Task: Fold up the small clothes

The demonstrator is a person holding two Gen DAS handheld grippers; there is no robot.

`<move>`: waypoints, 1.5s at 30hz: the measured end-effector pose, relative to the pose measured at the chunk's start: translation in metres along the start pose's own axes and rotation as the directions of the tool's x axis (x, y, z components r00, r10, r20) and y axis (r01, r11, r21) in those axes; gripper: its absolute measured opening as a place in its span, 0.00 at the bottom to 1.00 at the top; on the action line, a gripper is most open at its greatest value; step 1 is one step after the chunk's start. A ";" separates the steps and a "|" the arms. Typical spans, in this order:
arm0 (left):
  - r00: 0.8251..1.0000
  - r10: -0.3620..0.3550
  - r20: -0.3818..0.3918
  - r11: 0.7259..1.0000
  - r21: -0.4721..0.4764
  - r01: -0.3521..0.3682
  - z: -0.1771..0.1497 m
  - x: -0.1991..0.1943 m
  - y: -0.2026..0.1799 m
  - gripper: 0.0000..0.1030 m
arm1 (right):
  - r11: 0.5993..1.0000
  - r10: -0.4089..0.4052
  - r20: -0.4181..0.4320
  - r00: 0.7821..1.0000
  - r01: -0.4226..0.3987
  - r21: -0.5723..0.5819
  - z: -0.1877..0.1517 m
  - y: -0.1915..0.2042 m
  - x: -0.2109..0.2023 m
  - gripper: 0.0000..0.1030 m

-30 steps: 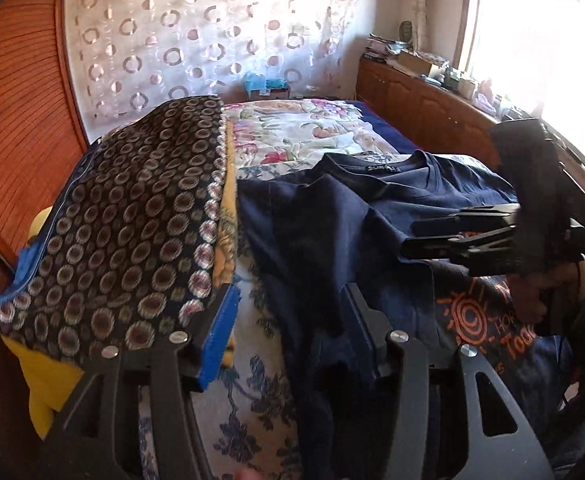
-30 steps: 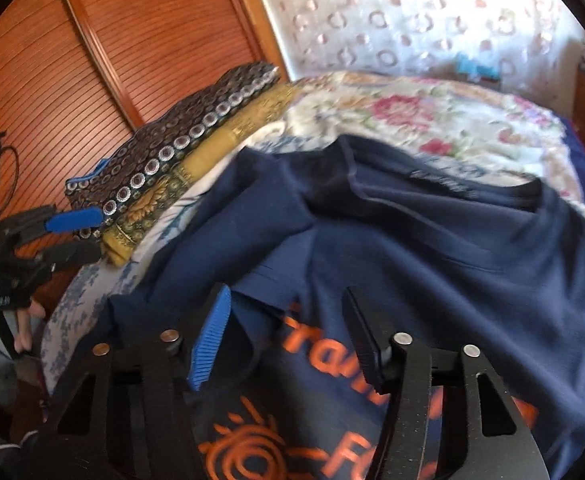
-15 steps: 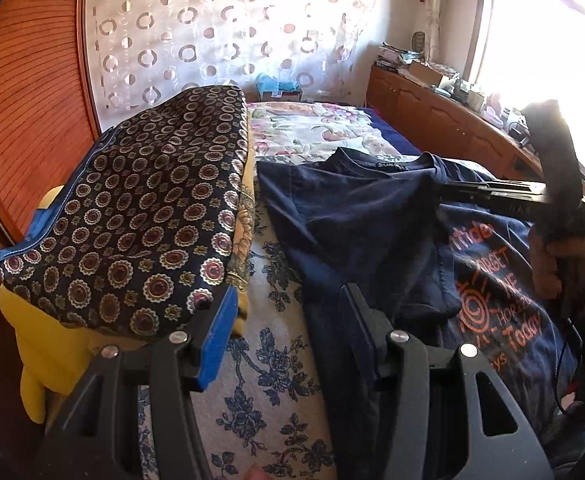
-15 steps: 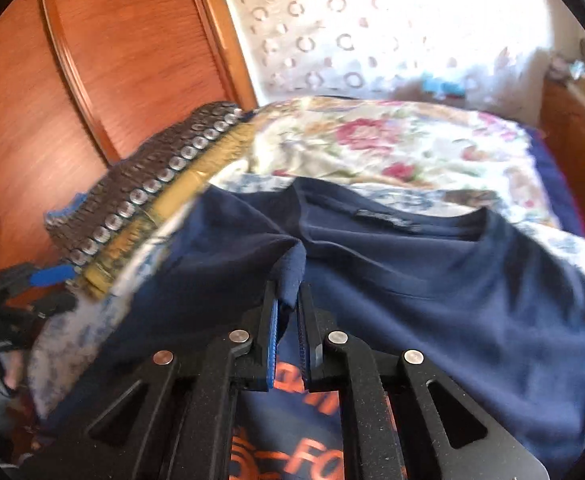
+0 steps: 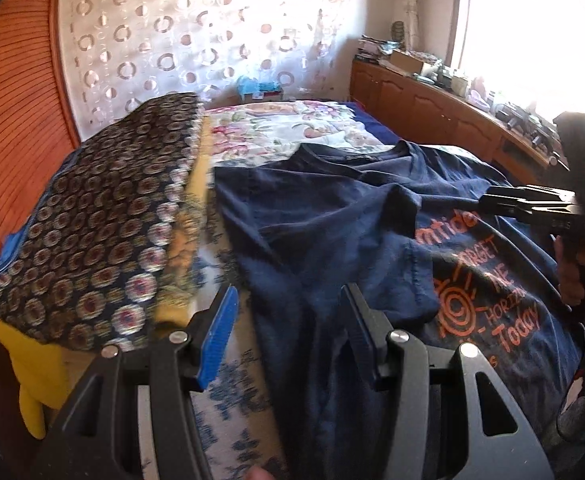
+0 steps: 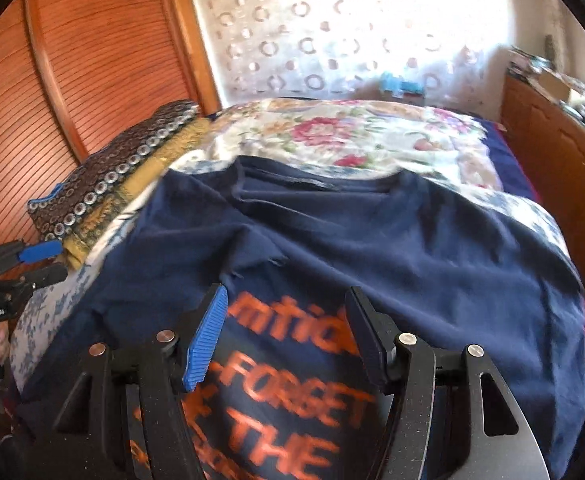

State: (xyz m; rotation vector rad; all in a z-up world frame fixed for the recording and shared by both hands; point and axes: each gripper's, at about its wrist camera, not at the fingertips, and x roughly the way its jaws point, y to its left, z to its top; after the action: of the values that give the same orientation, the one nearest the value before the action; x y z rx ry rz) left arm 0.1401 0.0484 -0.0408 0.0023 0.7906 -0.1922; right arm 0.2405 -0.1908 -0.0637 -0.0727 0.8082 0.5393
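2 grippers, left (image 5: 288, 320) and right (image 6: 286, 334), hover apart-jawed, empty, over navy t-shirt (image 6: 372, 248), right's just opening.

One navy T-shirt (image 5: 332, 232), one stack of folded cloths (image 5: 92, 220), one bed (image 6: 372, 140), two grippers: left gripper (image 5: 288, 320), right gripper (image 6: 286, 328).
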 end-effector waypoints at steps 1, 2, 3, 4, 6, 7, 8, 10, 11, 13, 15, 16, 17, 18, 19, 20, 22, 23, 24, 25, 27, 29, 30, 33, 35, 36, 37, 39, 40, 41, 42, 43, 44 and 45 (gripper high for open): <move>1.000 -0.006 -0.001 1.000 0.004 0.006 0.002 0.002 -0.003 0.51 | 1.000 -0.024 0.005 1.000 0.024 0.008 -0.005 -0.007 -0.008 0.61; 1.000 -0.014 -0.003 1.000 0.012 0.014 0.003 0.005 -0.008 0.51 | 0.999 -0.042 0.008 0.999 0.042 0.012 -0.009 -0.013 -0.013 0.61; 1.000 -0.021 -0.004 1.000 0.021 0.021 0.006 0.010 -0.013 0.51 | 0.998 -0.062 0.011 0.998 0.061 0.019 -0.012 -0.019 -0.018 0.61; 1.000 -0.026 -0.008 0.999 0.030 0.027 0.009 0.015 -0.018 0.51 | 0.996 -0.082 0.013 0.997 0.082 0.029 -0.015 -0.027 -0.024 0.61; 0.999 -0.039 -0.015 0.998 0.045 0.040 0.014 0.024 -0.027 0.51 | 0.991 -0.122 0.021 0.992 0.120 0.066 -0.022 -0.047 -0.038 0.61; 0.999 -0.047 -0.018 0.998 0.052 0.048 0.016 0.029 -0.032 0.51 | 0.987 -0.139 0.025 0.990 0.136 0.085 -0.025 -0.056 -0.044 0.61; 0.998 -0.054 -0.021 0.997 0.061 0.055 0.020 0.034 -0.037 0.51 | 0.984 -0.154 0.030 0.988 0.150 0.101 -0.027 -0.065 -0.050 0.61; 0.997 -0.068 -0.025 0.994 0.085 0.070 0.026 0.043 -0.049 0.51 | 0.974 -0.191 0.044 0.981 0.183 0.135 -0.034 -0.087 -0.065 0.61; 0.997 -0.077 -0.026 0.992 0.100 0.079 0.029 0.047 -0.055 0.51 | 0.968 -0.210 0.049 0.976 0.201 0.149 -0.037 -0.096 -0.071 0.61; 0.995 -0.091 -0.027 0.987 0.133 0.094 0.034 0.055 -0.067 0.51 | 0.952 -0.255 0.055 0.965 0.241 0.188 -0.047 -0.115 -0.084 0.61; 0.993 -0.113 -0.040 0.980 0.159 0.118 0.037 0.064 -0.080 0.51 | 0.939 -0.284 0.056 0.957 0.266 0.216 -0.056 -0.127 -0.094 0.61; 0.992 -0.120 -0.048 0.978 0.167 0.126 0.038 0.068 -0.084 0.51 | 0.931 -0.302 0.052 0.952 0.283 0.232 -0.062 -0.135 -0.099 0.61; 0.991 -0.120 -0.055 0.976 0.175 0.128 0.038 0.072 -0.087 0.51 | 0.924 -0.314 0.048 0.948 0.294 0.244 -0.068 -0.141 -0.104 0.61; 0.991 -0.120 -0.065 0.974 0.186 0.130 0.038 0.077 -0.092 0.51 | 0.919 -0.323 0.043 0.946 0.302 0.254 -0.073 -0.146 -0.108 0.61; 0.990 -0.120 -0.076 0.972 0.194 0.133 0.037 0.082 -0.095 0.51 | 0.913 -0.330 0.033 0.943 0.310 0.266 -0.080 -0.153 -0.111 0.61; 0.989 -0.122 -0.087 0.970 0.199 0.137 0.036 0.086 -0.098 0.51 | 0.910 -0.333 0.025 0.943 0.314 0.272 -0.085 -0.158 -0.113 0.61; 0.986 -0.126 -0.107 0.967 0.210 0.146 0.033 0.092 -0.103 0.51 | 0.901 -0.340 -0.001 0.940 0.326 0.285 -0.095 -0.169 -0.115 0.61; 0.986 -0.125 -0.114 0.965 0.216 0.148 0.031 0.095 -0.105 0.51 | 0.897 -0.342 -0.013 0.940 0.330 0.292 -0.099 -0.172 -0.114 0.61; 0.986 -0.122 -0.117 0.964 0.223 0.146 0.029 0.096 -0.106 0.51 | 0.895 -0.341 -0.020 0.940 0.331 0.298 -0.101 -0.175 -0.114 0.61; 0.987 -0.120 -0.108 0.963 0.231 0.142 0.028 0.095 -0.106 0.51 | 0.892 -0.336 -0.030 0.941 0.328 0.310 -0.105 -0.179 -0.113 0.61; 0.986 -0.124 -0.108 0.962 0.229 0.147 0.028 0.094 -0.106 0.51 | 0.889 -0.330 -0.041 0.943 0.326 0.322 -0.108 -0.186 -0.114 0.61; 0.986 -0.128 -0.110 0.962 0.227 0.150 0.028 0.095 -0.107 0.52 | 0.890 -0.319 -0.058 0.946 0.320 0.324 -0.111 -0.190 -0.113 0.61; 0.985 -0.130 -0.110 0.962 0.227 0.153 0.027 0.095 -0.107 0.53 | 0.891 -0.316 -0.066 0.946 0.320 0.321 -0.112 -0.190 -0.112 0.61; 0.985 -0.132 -0.113 0.960 0.234 0.155 0.027 0.096 -0.109 0.55 | 0.891 -0.312 -0.098 0.945 0.327 0.314 -0.115 -0.190 -0.107 0.61; 0.985 -0.129 -0.113 0.959 0.238 0.153 0.027 0.097 -0.110 0.56 | 0.888 -0.300 -0.113 0.947 0.321 0.329 -0.120 -0.192 -0.105 0.58; 0.985 -0.130 -0.113 0.959 0.238 0.154 0.027 0.097 -0.110 0.56 | 0.888 -0.294 -0.106 0.950 0.313 0.338 -0.122 -0.194 -0.105 0.57; 0.985 -0.129 -0.113 0.959 0.239 0.153 0.027 0.098 -0.111 0.56 | 0.887 -0.285 -0.104 0.953 0.303 0.348 -0.123 -0.195 -0.106 0.54; 0.986 -0.122 -0.111 0.959 0.242 0.146 0.026 0.097 -0.111 0.57 | 0.890 -0.266 -0.094 0.959 0.282 0.358 -0.125 -0.195 -0.108 0.48; 0.987 -0.119 -0.111 0.959 0.243 0.143 0.027 0.098 -0.111 0.57 | 0.892 -0.258 -0.090 0.962 0.273 0.361 -0.125 -0.194 -0.108 0.45; 0.987 -0.117 -0.110 0.959 0.244 0.141 0.026 0.097 -0.111 0.57 | 0.893 -0.253 -0.087 0.964 0.267 0.362 -0.126 -0.194 -0.109 0.43; 0.987 -0.118 -0.110 0.960 0.243 0.142 0.027 0.098 -0.111 0.58 | 0.893 -0.255 -0.082 0.964 0.267 0.362 -0.126 -0.193 -0.109 0.35; 0.987 -0.119 -0.111 0.960 0.242 0.143 0.027 0.098 -0.111 0.58 | 0.889 -0.276 -0.078 0.958 0.285 0.359 -0.125 -0.191 -0.111 0.30; 0.987 -0.117 -0.111 0.960 0.243 0.141 0.026 0.098 -0.112 0.58 | 0.886 -0.294 -0.080 0.953 0.303 0.351 -0.124 -0.189 -0.112 0.27; 0.987 -0.118 -0.111 0.960 0.243 0.142 0.026 0.098 -0.112 0.58 | 0.884 -0.310 -0.084 0.947 0.319 0.343 -0.122 -0.188 -0.111 0.20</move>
State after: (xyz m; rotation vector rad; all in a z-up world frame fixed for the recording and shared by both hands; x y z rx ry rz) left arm 0.2070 -0.0808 -0.0839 0.1996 0.8583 -0.4188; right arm 0.1879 -0.4330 -0.0968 0.1196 0.8882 0.0795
